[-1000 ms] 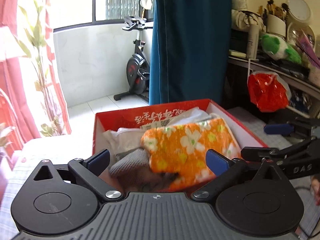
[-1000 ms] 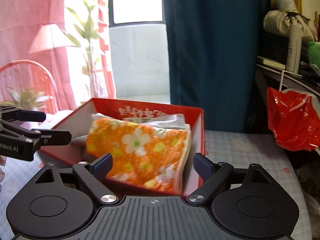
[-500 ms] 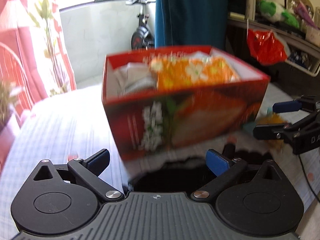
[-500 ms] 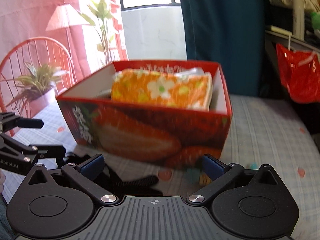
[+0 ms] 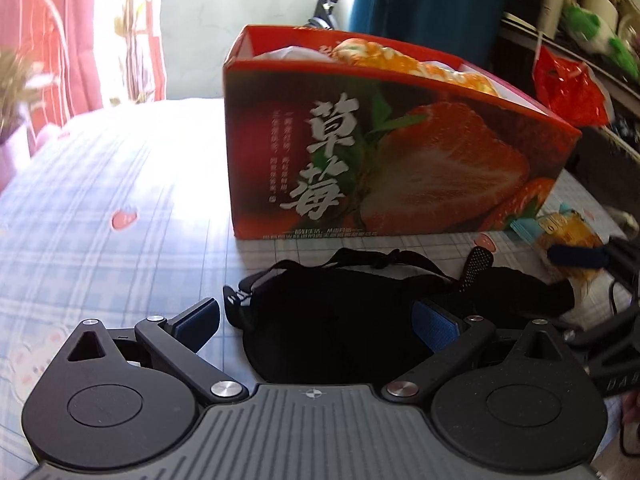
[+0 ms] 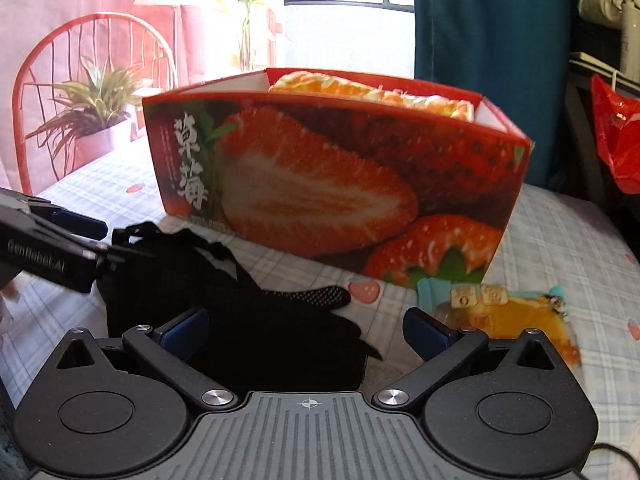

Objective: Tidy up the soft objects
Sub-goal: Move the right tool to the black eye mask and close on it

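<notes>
Two grippers: I have both low over the table, each with a black crumpled fabric piece in front of it.
Left gripper point(image 5: 316, 320): released, jaws spread wide; the blue pads flank the black cloth without pressing on it.
Right gripper point(image 6: 306, 326): released as well, at full spread; nothing is pinched, though the dark cloth lies between its fingers.
Black crumpled fabric piece with straps point(image 5: 360, 308): it lies flat on the table just in front of the box's near wall. In my right wrist view it point(image 6: 240, 300) reaches from the left gripper's tips across to the middle, and a dotted mesh tab sticks out of it toward the right.
Red cardboard box printed with a cut strawberry and white Chinese characters point(image 5: 400, 168): upright on the table, open on top, standing behind the black cloth.
Orange folded cloth with white flowers point(image 5: 404, 62): inside the box, its top edge showing above the rim; something white lies beside it at the left, too little visible for me to name.
Small yellow and teal soft item point(image 6: 504, 316): on the table near the box's right corner, just beyond my right gripper's right finger; the print on it is too blurred for me to read.
Table with pale blue checked cloth dotted with pink strawberries point(image 5: 120, 184): it carries everything above.
Red plastic bag point(image 6: 616, 136): hanging at the right, well apart from the box.
</notes>
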{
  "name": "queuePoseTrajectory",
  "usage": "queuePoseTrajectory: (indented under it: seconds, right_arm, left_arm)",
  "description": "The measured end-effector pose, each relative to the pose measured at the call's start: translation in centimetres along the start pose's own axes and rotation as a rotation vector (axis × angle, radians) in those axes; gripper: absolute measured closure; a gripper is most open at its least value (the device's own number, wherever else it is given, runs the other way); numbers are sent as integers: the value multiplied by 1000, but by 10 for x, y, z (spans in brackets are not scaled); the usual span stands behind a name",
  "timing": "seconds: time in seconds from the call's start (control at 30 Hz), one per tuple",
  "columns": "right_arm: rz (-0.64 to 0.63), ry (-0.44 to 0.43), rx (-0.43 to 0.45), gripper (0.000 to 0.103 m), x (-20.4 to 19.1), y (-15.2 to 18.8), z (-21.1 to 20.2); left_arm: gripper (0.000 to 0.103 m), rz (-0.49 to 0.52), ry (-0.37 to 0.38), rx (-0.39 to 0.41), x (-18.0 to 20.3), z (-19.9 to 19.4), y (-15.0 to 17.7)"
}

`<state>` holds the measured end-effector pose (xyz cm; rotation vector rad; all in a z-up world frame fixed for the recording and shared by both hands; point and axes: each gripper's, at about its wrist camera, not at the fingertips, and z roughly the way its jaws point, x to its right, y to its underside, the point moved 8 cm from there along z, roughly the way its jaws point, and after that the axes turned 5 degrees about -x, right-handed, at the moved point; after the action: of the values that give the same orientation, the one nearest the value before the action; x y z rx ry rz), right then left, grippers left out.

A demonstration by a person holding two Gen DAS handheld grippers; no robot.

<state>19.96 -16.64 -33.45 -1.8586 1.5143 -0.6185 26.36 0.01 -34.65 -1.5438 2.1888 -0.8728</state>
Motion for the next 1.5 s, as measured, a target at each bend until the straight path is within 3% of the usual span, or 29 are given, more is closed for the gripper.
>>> queuePoseTrajectory:
  seconds: [0.13,0.27,0.63,0.9,1.03,1.2,1.37,1.5]
  right_arm:
    - [-36,3,36,1,-1,4,1]
    - [-43,-1,25,0,-3,9,5]
    - [-17,-67,-56,0,-1,14,20]
    - [-13,-72,-57,0,-1,14,19]
    - [-15,-72,-61,0,-1,13,19]
    - [-9,-78,-56,0,-1,14,17]
    - [0,-89,-44,1,1,13,16]
    - [27,-98,-14,1,5,13,9]
  left_arm:
    - [0,-63,35,-23,-5,4,6]
    - [0,-46,31,-32,-4,7,3]
    - [0,-71,-32,26,4,12,6]
    - [0,-92,-115,13,12,18,2]
    - [0,-112,-95,-21,13,19,-2]
    - [14,-205,-62,46,7,-8,0]
    - [16,-154,-23,98,23,-33,8]
    - [31,-97,46,120,44,-42,12]
